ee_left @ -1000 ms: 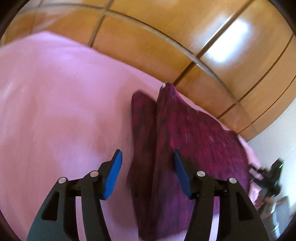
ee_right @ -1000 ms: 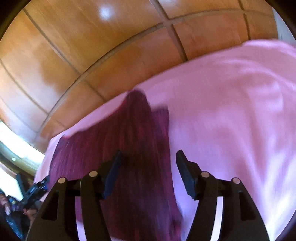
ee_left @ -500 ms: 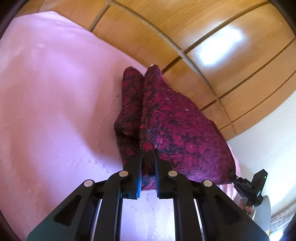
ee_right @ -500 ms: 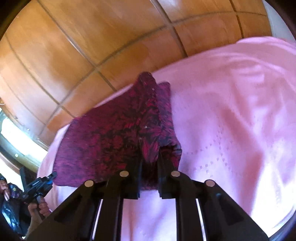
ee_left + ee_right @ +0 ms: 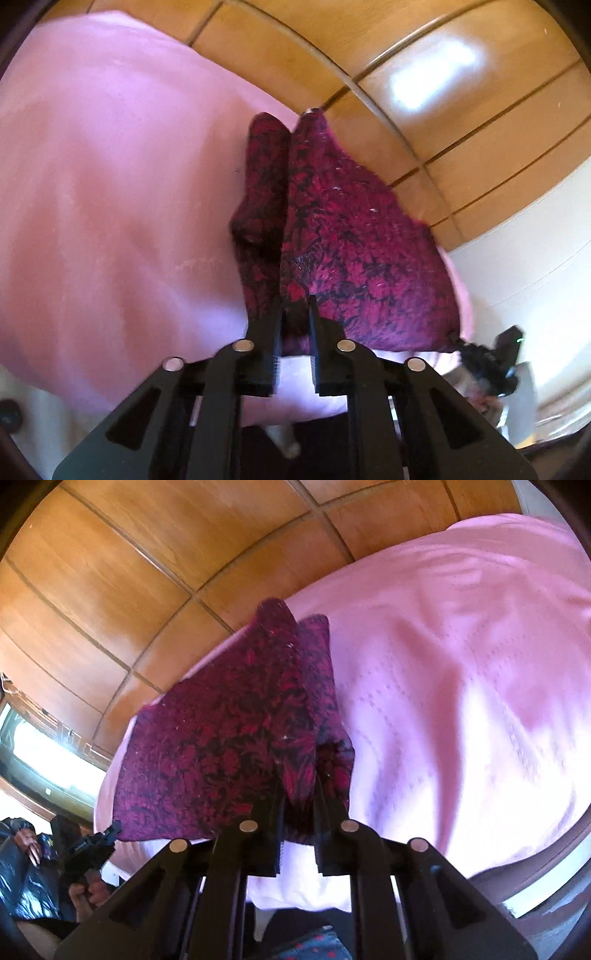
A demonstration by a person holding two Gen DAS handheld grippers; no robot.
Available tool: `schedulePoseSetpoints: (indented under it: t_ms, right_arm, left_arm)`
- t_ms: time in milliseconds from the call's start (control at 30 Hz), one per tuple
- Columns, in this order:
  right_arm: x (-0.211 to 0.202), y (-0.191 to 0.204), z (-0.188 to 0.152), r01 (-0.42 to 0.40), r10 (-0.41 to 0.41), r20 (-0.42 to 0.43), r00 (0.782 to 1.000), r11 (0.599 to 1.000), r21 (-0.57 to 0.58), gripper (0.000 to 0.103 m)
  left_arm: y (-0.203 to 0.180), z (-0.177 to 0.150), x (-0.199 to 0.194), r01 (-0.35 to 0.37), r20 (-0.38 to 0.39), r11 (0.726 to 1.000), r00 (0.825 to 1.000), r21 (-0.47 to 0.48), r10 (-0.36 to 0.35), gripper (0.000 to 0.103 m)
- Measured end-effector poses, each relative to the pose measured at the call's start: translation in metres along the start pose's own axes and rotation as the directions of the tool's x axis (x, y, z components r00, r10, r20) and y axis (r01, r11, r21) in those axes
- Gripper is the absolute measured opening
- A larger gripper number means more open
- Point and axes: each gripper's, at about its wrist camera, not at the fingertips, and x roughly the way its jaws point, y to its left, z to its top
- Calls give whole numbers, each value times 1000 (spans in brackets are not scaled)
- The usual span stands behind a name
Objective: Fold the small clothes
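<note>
A dark red and black patterned garment (image 5: pixel 343 236) hangs lifted above a pink bedspread (image 5: pixel 110 192). My left gripper (image 5: pixel 295 306) is shut on one near corner of it. My right gripper (image 5: pixel 299 794) is shut on the other near corner of the same garment (image 5: pixel 229 738). The cloth stretches taut between the two grippers, and a folded part droops down beside each grip. In the left wrist view the right gripper (image 5: pixel 491 362) shows at the garment's far corner; in the right wrist view the left gripper (image 5: pixel 96 845) shows likewise.
The pink bedspread (image 5: pixel 461 686) covers the bed under the garment. Wooden wardrobe panels (image 5: pixel 424 74) stand behind it. A window (image 5: pixel 40 753) is at the far left in the right wrist view. The bed's near edge lies just below both grippers.
Both grippers were open around the garment's edge a second ago. They closed on its corners and have raised it off the bedspread, pulling back toward the bed's near edge.
</note>
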Motion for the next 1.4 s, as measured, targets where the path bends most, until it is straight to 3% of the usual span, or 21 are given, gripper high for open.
schedulePoseSetpoints:
  t_ms: [100, 133, 167, 233, 267, 367, 467, 533, 567, 600, 633, 700, 833, 967, 1033, 1200, 1300, 1333, 1400]
  right_arm:
    - [-6, 5, 13, 6, -6, 35, 999, 1000, 2, 33]
    - [-9, 7, 19, 26, -26, 60, 998, 1000, -3, 47]
    - [-12, 9, 24, 33, -33, 80, 996, 999, -6, 48]
    - [-8, 15, 43, 24, -24, 117, 993, 1000, 1, 52]
    - [-4, 17, 52, 26, -26, 128, 991, 1000, 2, 55]
    - [18, 27, 82, 74, -73, 120, 990, 997, -6, 56]
    - [51, 30, 108, 102, -101, 86, 991, 995, -6, 56]
    - [79, 31, 120, 150, -149, 25, 989, 989, -17, 55]
    - [88, 30, 123, 161, -161, 15, 987, 987, -19, 47]
    - [97, 33, 124, 146, -146, -5, 989, 989, -31, 30]
    - [100, 37, 125, 131, -132, -10, 991, 990, -46, 19]
    - [94, 51, 127, 163, -159, 40, 986, 982, -97, 17]
    - [72, 67, 129, 135, -115, 154, 981, 983, -127, 16]
    - [108, 57, 127, 200, -189, 105, 976, 973, -114, 16]
    - [121, 45, 120, 229, -222, 79, 972, 968, -101, 17]
    - [118, 32, 116, 187, -182, 88, 979, 981, -51, 18]
    - [114, 25, 119, 154, -152, 81, 985, 988, -30, 22]
    - [113, 23, 122, 150, -148, 85, 985, 988, -26, 30]
    - [106, 23, 121, 153, -150, 91, 984, 988, -24, 39]
  left_arm:
    - [4, 14, -7, 4, 44, 1000, 999, -19, -3, 13]
    - [4, 23, -6, -12, 61, 1000, 998, -15, 13, 20]
    - [2, 30, -5, -15, 74, 1000, 997, -5, 16, 35]
    - [0, 49, 1, -24, 105, 1000, 994, -7, 25, 54]
    - [-1, 59, 7, -19, 104, 1000, 994, -12, 20, 55]
    - [-6, 80, 26, -1, 109, 1000, 994, 5, 0, 55]
    - [-8, 103, 65, 13, 63, 1000, 998, -10, -12, 55]
    - [-4, 109, 84, -5, 35, 999, 999, -36, 6, 51]
    - [-4, 110, 91, -5, 25, 999, 1000, -33, 6, 27]
    - [-9, 110, 98, 2, 16, 1000, 1000, 5, -2, 11]
    - [-12, 109, 100, -26, 33, 999, 999, 23, 25, 11]
    - [-16, 107, 95, -22, 78, 999, 997, 43, 18, 11]
    - [-14, 106, 85, -99, 143, 994, 986, 46, 91, 11]
    - [-5, 101, 108, -203, 91, 978, 976, 47, 199, 11]
    - [-11, 99, 111, -266, 104, 961, 961, 78, 257, 18]
    - [-49, 90, 92, -397, 201, 902, 910, 170, 363, 30]
    - [-67, 82, 83, -427, 251, 877, 894, 220, 372, 41]
    - [-70, 80, 80, -438, 265, 869, 888, 232, 376, 47]
    - [-78, 76, 78, -442, 290, 861, 883, 250, 369, 47]
